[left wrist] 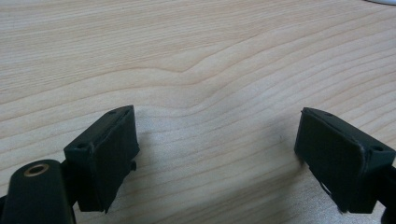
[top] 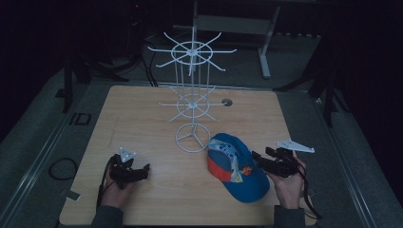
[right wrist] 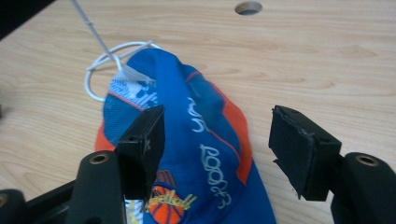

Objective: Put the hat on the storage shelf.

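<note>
Looking down from the high view: a wooden table [top: 142, 114] carries a white wire rack [top: 192, 95] standing upright near its middle, ring base toward the person. A blue and orange cap [top: 236, 167] lies flat on the table just beside the rack's base, on the right half, brim toward the near edge. The right gripper [top: 255, 156] is held level at the cap's right side, its tips at the cap's edge; whether they touch it cannot be told from here. The left gripper [top: 145, 168] sits low over bare wood on the left, well apart from the cap.

Left gripper view: both jaws stand wide apart over plain wood grain, nothing between them.

Right gripper view: jaws spread wide, the cap [right wrist: 196, 154] lying between and below them. The left jaw overlaps the cap's crown in the picture; the right jaw stands clear of the fabric, over wood. The pads are not pressing the cap. The rack's base ring [right wrist: 100, 70] lies just behind the cap. A round hole [right wrist: 248, 7] in the table shows farther off.
</note>
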